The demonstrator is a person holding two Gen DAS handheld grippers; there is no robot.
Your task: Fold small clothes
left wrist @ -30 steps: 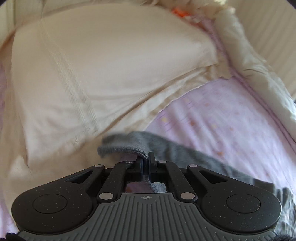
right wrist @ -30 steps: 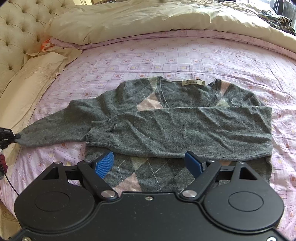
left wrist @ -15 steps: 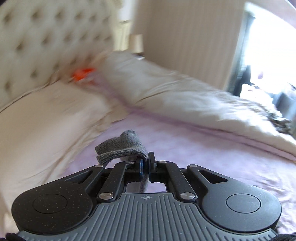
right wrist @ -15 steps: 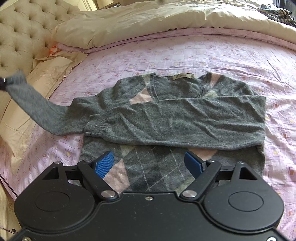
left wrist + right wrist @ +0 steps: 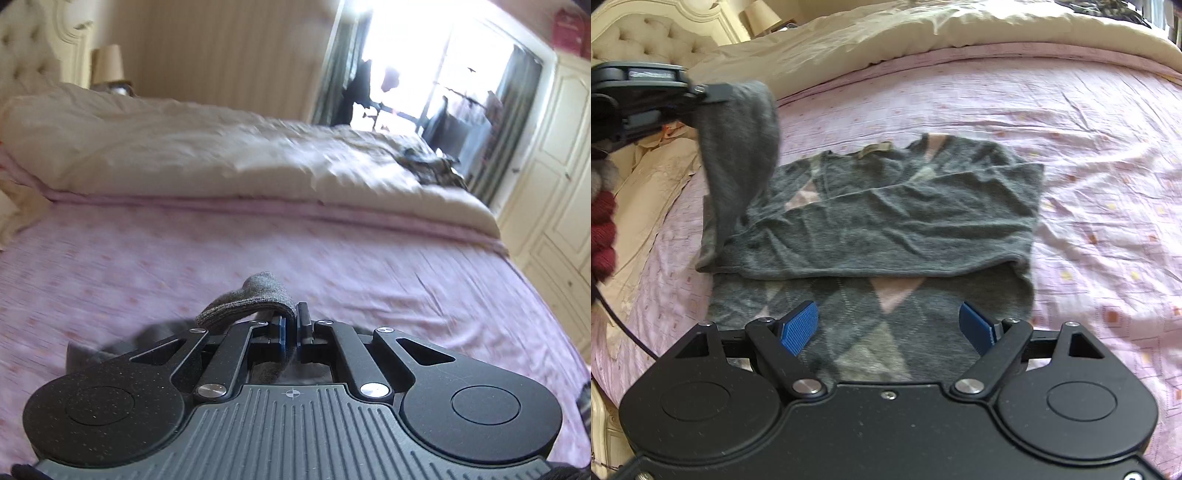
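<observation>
A grey argyle sweater (image 5: 886, 221) lies flat on the pink bedsheet (image 5: 1089, 155), one sleeve folded across its chest. The other sleeve (image 5: 738, 158) is lifted off the bed at the sweater's left side. My left gripper (image 5: 713, 92) is shut on that sleeve's cuff (image 5: 251, 304), which curls over the shut jaws of my left gripper (image 5: 291, 325) in the left wrist view. My right gripper (image 5: 890, 326) hovers open over the sweater's lower hem, its blue pads (image 5: 798, 326) wide apart with nothing between them.
A cream duvet (image 5: 221, 155) is bunched along the far side of the bed. A tufted headboard (image 5: 650, 40) and cream pillow (image 5: 646, 192) lie to the left. A bright window (image 5: 424, 74) and cream wardrobe doors (image 5: 554, 166) stand beyond the bed. A dark red sleeve (image 5: 602, 236) shows at the left edge.
My left gripper has lifted the sleeve cuff off the bed and carried it up and rightward toward the sweater's body. My right gripper has stayed open over the hem, moved slightly closer.
</observation>
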